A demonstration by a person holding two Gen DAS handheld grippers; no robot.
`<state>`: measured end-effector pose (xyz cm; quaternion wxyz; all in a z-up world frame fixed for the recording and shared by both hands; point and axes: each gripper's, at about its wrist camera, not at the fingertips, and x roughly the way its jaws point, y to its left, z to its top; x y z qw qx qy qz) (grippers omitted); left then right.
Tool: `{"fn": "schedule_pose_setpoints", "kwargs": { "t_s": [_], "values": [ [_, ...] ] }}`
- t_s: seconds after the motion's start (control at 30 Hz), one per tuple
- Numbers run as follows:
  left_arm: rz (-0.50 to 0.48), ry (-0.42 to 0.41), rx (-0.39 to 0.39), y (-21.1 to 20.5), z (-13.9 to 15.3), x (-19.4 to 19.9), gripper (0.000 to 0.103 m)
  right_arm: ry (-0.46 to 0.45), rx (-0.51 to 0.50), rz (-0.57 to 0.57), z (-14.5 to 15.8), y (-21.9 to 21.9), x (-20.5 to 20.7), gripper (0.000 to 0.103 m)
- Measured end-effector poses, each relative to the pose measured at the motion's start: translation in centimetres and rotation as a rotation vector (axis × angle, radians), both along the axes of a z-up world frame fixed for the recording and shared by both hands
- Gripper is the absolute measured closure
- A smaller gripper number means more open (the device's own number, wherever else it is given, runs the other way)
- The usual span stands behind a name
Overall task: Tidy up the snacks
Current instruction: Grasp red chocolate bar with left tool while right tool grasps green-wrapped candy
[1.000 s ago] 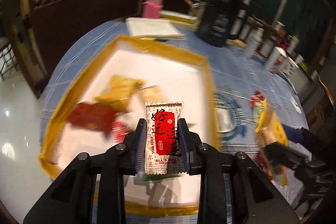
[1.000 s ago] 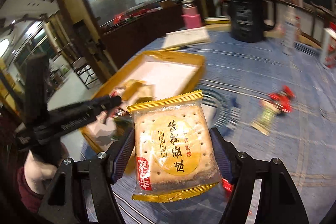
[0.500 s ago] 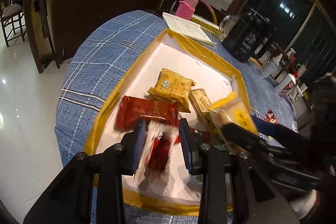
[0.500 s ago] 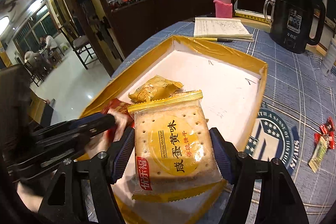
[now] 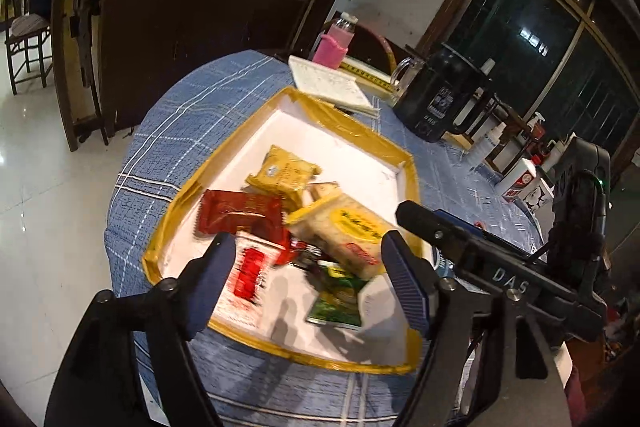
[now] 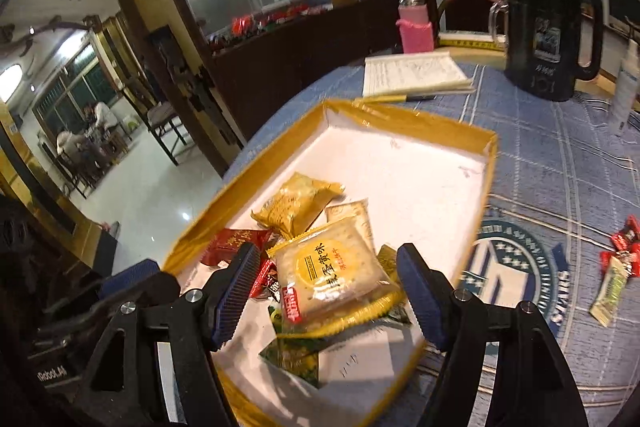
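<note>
Two claws over one tray, mid-sort.

From the left wrist: left claw (image 5: 308,239) gaping, jaws just sprung apart, pads bare. Below and between them, blurred, the red-and-white paper sachet (image 5: 248,271) pinched there a second ago, now down on the white floor of the shallow yellow-taped cardboard tray (image 5: 408,187), near its front rim. Alongside it in the tray: a dark red foil packet (image 5: 240,211), a yellow pillow-shaped pack (image 5: 284,173), a green printed packet (image 5: 340,299) and, tilted on top of the heap, the square yellow-edged cracker pack (image 5: 344,227). All of it on the blue checked cloth of the round counter (image 5: 192,115). One more snack delivered, then, and a free claw for the next.

From the right wrist: right claw (image 6: 328,250) standing wide over the same heap, cracker pack framed between its ribbed blue pads. Sliver of gap showing at the left pad, right pad close against the wrapper; impossible to say whether still gripped or already laid down. Either way, pack over the tray and on the pile, a release short of done at most. Still out on the cloth, well apart from the tray: a red twist-wrapped sweet (image 6: 624,247) and a pale green stick packet (image 6: 608,291), likely the next pickups.
</note>
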<state>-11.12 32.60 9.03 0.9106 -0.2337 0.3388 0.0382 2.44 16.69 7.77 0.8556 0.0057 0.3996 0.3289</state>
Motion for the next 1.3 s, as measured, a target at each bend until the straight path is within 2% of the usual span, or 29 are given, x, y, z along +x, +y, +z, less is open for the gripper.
{"fn": "schedule_pose_setpoints", "kwargs": {
  "t_s": [0.17, 0.4, 0.57, 0.67, 0.87, 1.03, 1.17, 1.3],
  "values": [
    [-0.041, -0.009, -0.016, -2.8, 0.9, -0.8, 0.027, 0.008, 0.048, -0.046, 1.0, -4.9, -0.7, 0.030],
    [-0.107, -0.011, -0.031, -7.4, 1.2, -1.5, 0.027, 0.007, 0.085, -0.198, 1.6, -16.2, -1.8, 0.030],
    [-0.197, 0.041, -0.033, -11.7, -0.3, -0.1, 0.027, 0.023, 0.057, -0.354, 0.1, -25.4, -2.0, 0.029],
    [-0.258, 0.065, -0.018, -14.6, -0.9, 0.5, 0.027, 0.069, 0.051, -0.391, -1.3, -28.4, -2.0, 0.029],
    [-0.293, 0.105, 0.016, -17.3, -1.7, 1.2, 0.027, 0.086, -0.007, -0.345, -3.8, -27.3, -1.9, 0.029],
    [-0.300, 0.123, 0.021, -17.7, -2.2, 1.1, 0.027, 0.132, 0.022, -0.356, -4.7, -25.1, 1.5, 0.031],
    [-0.310, 0.131, 0.021, -17.3, -2.4, 1.2, 0.027, 0.136, -0.018, -0.391, -5.4, -23.1, 4.3, 0.032],
    [-0.315, 0.140, 0.015, -16.8, -2.8, 1.3, 0.027, 0.144, -0.076, -0.416, -6.3, -21.2, 6.7, 0.041]
  ]
}}
